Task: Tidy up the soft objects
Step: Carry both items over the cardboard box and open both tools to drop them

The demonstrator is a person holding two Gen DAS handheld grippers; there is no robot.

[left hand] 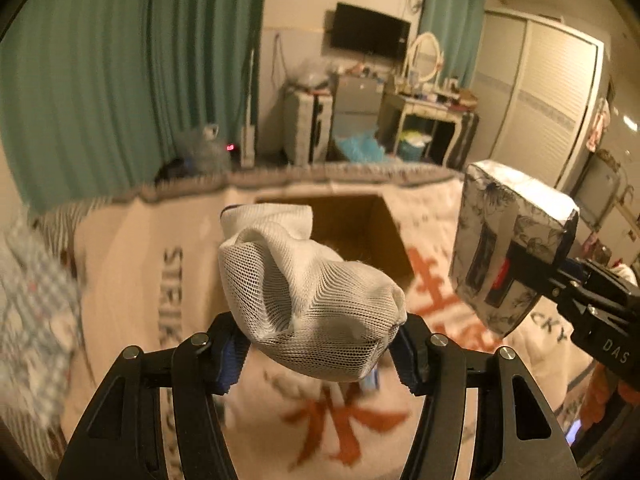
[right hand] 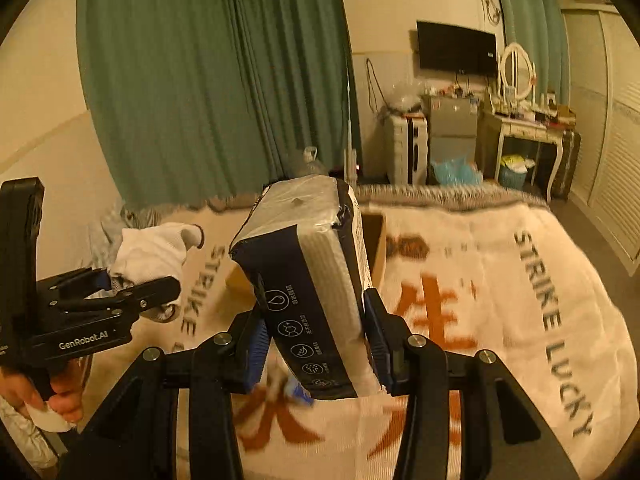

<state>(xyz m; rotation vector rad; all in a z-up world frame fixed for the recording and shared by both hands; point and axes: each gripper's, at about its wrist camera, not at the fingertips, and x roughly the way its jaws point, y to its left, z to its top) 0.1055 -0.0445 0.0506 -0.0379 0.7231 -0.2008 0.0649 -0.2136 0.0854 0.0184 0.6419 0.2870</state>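
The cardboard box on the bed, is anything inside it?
The cardboard box stands open on the blanket. Only bare brown inner walls show; the white mesh sock in the left gripper covers its floor.

White mesh-knit sock (left hand: 308, 304), glossy plastic-wrapped tissue pack (right hand: 308, 280), matt woven blanket (right hand: 500, 300), brown cardboard box (left hand: 360, 232).

**Sock and tissue pack held above the bed**

A white mesh sock (left hand: 308, 300), bunched into a soft lump, is clamped in the air over the blanket-covered bed (right hand: 500, 300), its cuff end pointing up. To its right, 1 plastic-wrapped tissue pack (right hand: 308, 288), dark-printed with white sides, is held tilted above the open cardboard box (left hand: 360, 232).
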